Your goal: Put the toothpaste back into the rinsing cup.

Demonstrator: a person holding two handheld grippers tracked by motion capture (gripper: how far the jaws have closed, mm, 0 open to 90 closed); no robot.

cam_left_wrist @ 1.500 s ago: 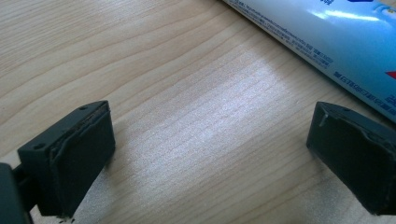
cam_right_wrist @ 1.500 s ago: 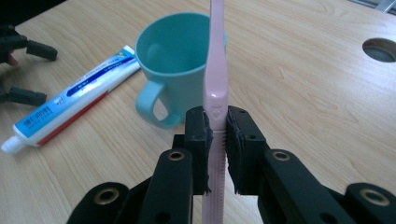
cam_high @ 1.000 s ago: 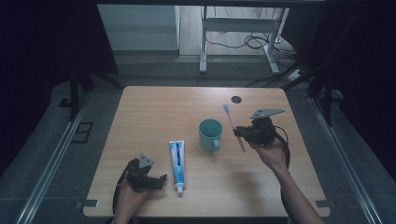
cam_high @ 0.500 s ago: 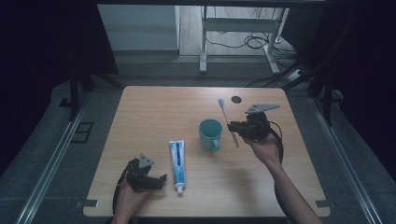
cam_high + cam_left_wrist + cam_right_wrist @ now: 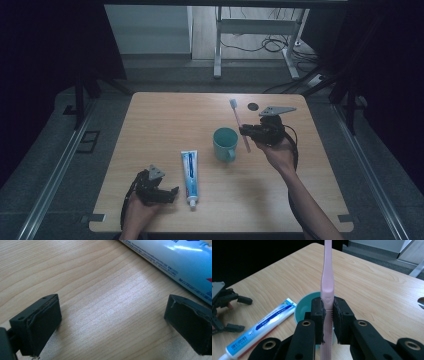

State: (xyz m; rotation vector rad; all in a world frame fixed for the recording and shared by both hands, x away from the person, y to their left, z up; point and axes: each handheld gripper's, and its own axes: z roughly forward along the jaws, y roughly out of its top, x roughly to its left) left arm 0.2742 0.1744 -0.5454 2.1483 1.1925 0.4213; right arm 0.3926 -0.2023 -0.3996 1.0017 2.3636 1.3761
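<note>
Item 1, near left of the bench (image 5: 150,115): left tool (image 5: 165,192), jaws spread with nothing between them, resting on bare wood just beside the toothpaste tube (image 5: 189,176).

Item 2, centre: teal mug (image 5: 225,143), upright, handle toward the person.

Item 3, right: right tool (image 5: 246,132), jaws pressed onto the pink toothbrush (image 5: 240,125), pinching its handle; the brush is held in the air beside and above the mug, bristle end pointing away.

Risk: the grip sits low on a slim handle, so the brush may pivot or clip the rim and tip the mug.

The right gripper view shows the pads (image 5: 320,315) clamped on the handle; the high view gives the layout.
</note>
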